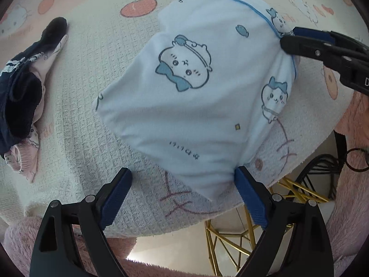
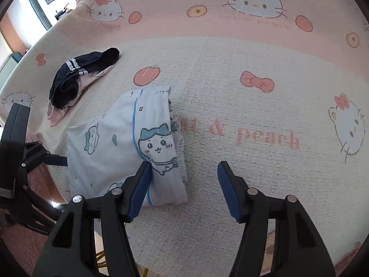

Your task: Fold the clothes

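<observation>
Pale blue fleece with cartoon critters, that's the garment (image 2: pixel 129 152) I'm folding, and it's lying bunched in the lower left of the right wrist view, on the peach-print blanket (image 2: pixel 253 115) covering the bed. My right claw (image 2: pixel 184 177) is standing wide apart with nothing in it; its left pad is sitting just beside the garment's blue-piped edge, so the cloth lies to its left. In the left wrist view my left claw (image 1: pixel 183 182) is also spread, its right pad touching the garment's lower corner without gripping. A navy and pink piece (image 2: pixel 78 78) is waiting well apart, upper left. I'm guessing both claws are equally near.
</observation>
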A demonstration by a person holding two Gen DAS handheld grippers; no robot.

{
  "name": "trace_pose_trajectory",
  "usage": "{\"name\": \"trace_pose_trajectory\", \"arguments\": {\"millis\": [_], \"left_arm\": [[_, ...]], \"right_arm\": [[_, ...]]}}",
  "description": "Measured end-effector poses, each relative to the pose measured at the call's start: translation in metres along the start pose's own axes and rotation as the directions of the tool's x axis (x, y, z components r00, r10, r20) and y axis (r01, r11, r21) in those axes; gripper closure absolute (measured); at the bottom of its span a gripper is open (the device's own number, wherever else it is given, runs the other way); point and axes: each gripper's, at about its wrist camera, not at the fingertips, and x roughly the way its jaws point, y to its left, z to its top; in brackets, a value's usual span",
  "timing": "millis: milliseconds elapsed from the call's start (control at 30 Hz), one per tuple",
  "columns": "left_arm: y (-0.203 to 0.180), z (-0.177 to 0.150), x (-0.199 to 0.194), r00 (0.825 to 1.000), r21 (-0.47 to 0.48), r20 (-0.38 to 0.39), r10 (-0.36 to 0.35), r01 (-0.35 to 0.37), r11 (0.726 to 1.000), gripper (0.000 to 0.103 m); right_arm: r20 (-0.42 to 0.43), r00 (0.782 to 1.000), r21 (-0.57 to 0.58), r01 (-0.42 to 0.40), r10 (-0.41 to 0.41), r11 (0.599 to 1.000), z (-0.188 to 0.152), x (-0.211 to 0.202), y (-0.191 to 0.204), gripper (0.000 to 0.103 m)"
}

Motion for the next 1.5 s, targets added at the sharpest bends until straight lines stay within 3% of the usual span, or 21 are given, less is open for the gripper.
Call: {"name": "trace_pose_trajectory", "arguments": {"millis": [33,100,200,300,400,467,533,633,733,800,833,900,967,1033,1067,1133,1233,1300,1367,1467,1500], "left_arm": [[0.002,-0.002,-0.007,1.000,-0.013,0.021,-0.003,0.003,1.000,0.011],[0.010,-0.002,-0.018,0.997,-0.057,0.069,-0.027,0.031,0.998,0.011],[0.019,0.007,-0.024,0.995,-0.098,0.103,0.011,-0.001,0.995,0.011],[0.024,0.008,-0.011,0.996,-0.088,0.018,0.082,-0.080,0.993,0.011],[0.033,0.001,-0.011,0.997,-0.097,-0.034,0.071,-0.073,0.993,0.011],[0.038,-0.003,-0.016,0.994,-0.092,-0.047,0.102,-0.106,0.990,0.011],[0.045,-0.004,-0.026,0.993,-0.115,-0.012,0.116,-0.117,0.986,0.011],[0.049,0.001,-0.028,0.998,-0.154,0.032,0.050,-0.045,0.987,0.011],[0.044,0.005,-0.009,0.996,-0.112,-0.034,0.081,-0.084,0.990,0.010],[0.046,0.004,-0.008,0.994,-0.105,-0.072,0.077,-0.084,0.991,0.010],[0.048,0.004,-0.009,0.990,-0.085,-0.096,0.099,-0.107,0.991,0.011],[0.052,0.003,-0.015,0.983,-0.058,-0.093,0.159,-0.164,0.985,0.010],[0.063,0.006,-0.030,0.993,-0.118,-0.024,0.117,-0.119,0.986,0.010],[0.071,0.013,-0.041,0.997,-0.177,0.057,0.057,-0.046,0.983,0.010],[0.070,0.018,-0.040,0.996,-0.172,0.067,0.055,-0.043,0.984,0.010],[0.061,0.025,-0.030,0.997,-0.127,0.050,0.056,-0.049,0.991,0.010],[0.050,0.026,-0.003,0.998,-0.080,-0.044,0.054,-0.057,0.995,0.010],[0.058,0.025,-0.006,0.998,-0.109,-0.058,0.031,-0.037,0.993,0.010],[0.071,0.029,-0.020,0.999,-0.147,-0.019,0.047,-0.050,0.988,0.010],[0.089,0.040,-0.048,0.990,-0.234,0.137,0.020,0.013,0.972,0.010],[0.092,0.046,-0.050,0.983,-0.257,0.184,-0.004,0.052,0.965,0.010]], "right_arm": [[0.024,1.000,-0.027,0.020,-0.019,0.999,-0.001,-0.008,0.007,0.049],[0.073,0.997,-0.073,0.040,-0.035,0.997,-0.005,-0.023,0.020,0.050],[0.065,0.997,-0.130,-0.027,0.036,0.991,-0.015,-0.028,0.040,0.050],[0.021,1.000,-0.232,0.015,-0.010,0.972,-0.024,-0.010,0.064,0.051],[0.003,0.998,-0.234,0.064,-0.065,0.970,-0.023,0.001,0.061,0.052],[0.002,0.998,-0.173,0.070,-0.070,0.982,-0.021,-0.004,0.048,0.053],[0.013,0.997,-0.107,0.081,-0.080,0.991,-0.020,-0.010,0.032,0.051],[0.027,0.999,0.014,0.027,-0.027,1.000,-0.017,-0.014,0.010,0.051],[0.065,0.998,0.005,0.017,-0.017,1.000,-0.011,-0.013,0.012,0.051],[0.035,0.998,-0.050,0.062,-0.060,0.997,-0.009,-0.002,0.018,0.050],[0.025,0.998,-0.029,0.060,-0.060,0.998,-0.009,0.001,0.013,0.043],[0.011,0.999,0.047,0.048,-0.049,0.998,-0.009,0.000,-0.002,0.040],[0.026,0.998,0.112,0.058,-0.062,0.992,-0.006,-0.011,-0.014,0.041],[0.076,0.993,0.096,0.088,-0.095,0.991,-0.001,-0.029,-0.013,0.041],[0.097,0.992,0.090,0.071,-0.080,0.993,0.004,-0.034,-0.010,0.041],[0.087,0.993,0.054,0.070,-0.075,0.996,0.015,-0.034,0.004,0.041],[0.069,0.994,-0.012,0.081,-0.080,0.997,0.028,-0.018,0.028,0.041],[0.032,0.996,-0.078,0.092,-0.089,0.993,0.031,0.001,0.042,0.045],[0.002,0.985,-0.108,0.169,-0.170,0.980,0.032,0.013,0.041,0.046],[0.060,0.983,-0.005,0.174,-0.174,0.985,0.038,-0.005,0.023,0.046],[0.077,0.985,-0.022,0.157,-0.155,0.987,0.041,-0.008,0.024,0.045]]}}
